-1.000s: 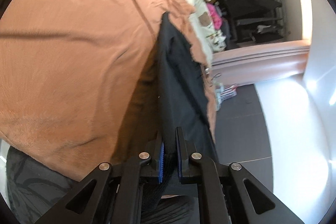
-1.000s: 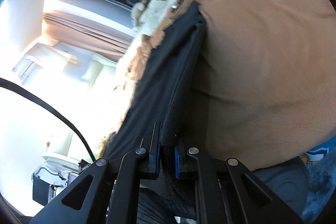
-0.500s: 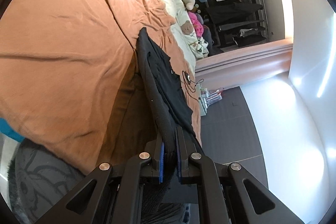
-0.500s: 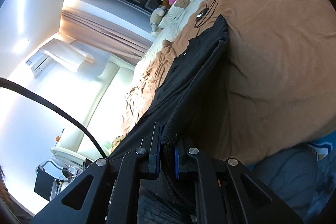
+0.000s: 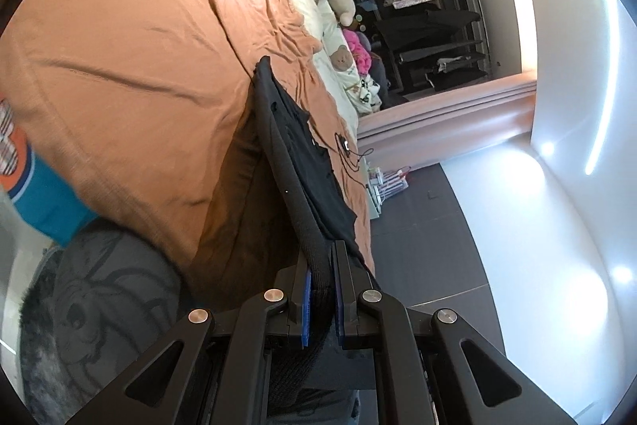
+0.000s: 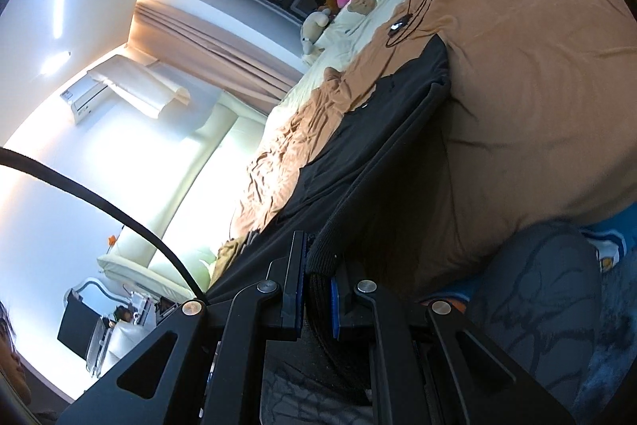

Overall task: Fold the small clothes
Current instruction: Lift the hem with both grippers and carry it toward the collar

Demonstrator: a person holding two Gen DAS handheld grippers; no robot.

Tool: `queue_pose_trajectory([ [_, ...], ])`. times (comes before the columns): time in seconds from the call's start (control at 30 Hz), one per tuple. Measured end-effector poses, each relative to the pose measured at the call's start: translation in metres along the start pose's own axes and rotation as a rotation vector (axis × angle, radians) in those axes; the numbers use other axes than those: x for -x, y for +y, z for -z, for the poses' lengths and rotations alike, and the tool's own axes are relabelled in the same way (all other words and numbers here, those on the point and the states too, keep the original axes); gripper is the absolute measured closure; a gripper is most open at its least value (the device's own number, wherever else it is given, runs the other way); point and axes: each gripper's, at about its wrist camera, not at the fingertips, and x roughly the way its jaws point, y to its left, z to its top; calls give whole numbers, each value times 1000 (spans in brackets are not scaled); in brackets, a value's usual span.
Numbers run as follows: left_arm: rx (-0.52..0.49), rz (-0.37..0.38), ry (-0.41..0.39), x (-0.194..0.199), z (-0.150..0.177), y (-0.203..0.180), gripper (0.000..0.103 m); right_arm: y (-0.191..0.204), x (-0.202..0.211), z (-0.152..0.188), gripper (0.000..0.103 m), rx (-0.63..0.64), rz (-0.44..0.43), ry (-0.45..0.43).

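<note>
Garment: black garment stretched taut from near edge across orange bedspread toward far pillows | left gripper clamped its ribbed hem | right gripper clamped the other ribbed corner | earphone cable lay beyond

Bright glare blows out the wall and floor, fisheye bends edges, and bedspread stays sharp.
</note>
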Motion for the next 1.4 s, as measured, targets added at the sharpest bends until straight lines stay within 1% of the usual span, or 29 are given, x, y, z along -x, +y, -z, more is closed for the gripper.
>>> queue_pose_trajectory([
  [0.13,9,18,-8,17,9,8,94,3,9,9,97,7,3,7],
  [0.27,-11,22,-10,29,16,7,94,5,17,17,97,12,-9,6],
  [0.43,-31,32,-9,34,23,4,94,-3,22,12,97,14,2,23],
  [0.53,-25,36,-10,29,18,8,94,-10,25,5,97,5,21,29],
  [0.63,-21,26,-4,21,8,8,94,-12,24,-8,97,1,34,25],
  [0.77,-29,13,0,9,-10,-3,94,-16,18,-31,97,-6,35,13],
  [0.93,-44,2,-1,-14,-37,-24,94,-16,0,-60,97,-7,47,18],
  [1.17,-27,-27,-29,-45,-76,-41,94,-18,-25,-95,97,-31,47,-8],
  [1.4,-30,-67,-30,-83,-111,-55,94,-20,-57,-119,96,-50,66,-29],
])
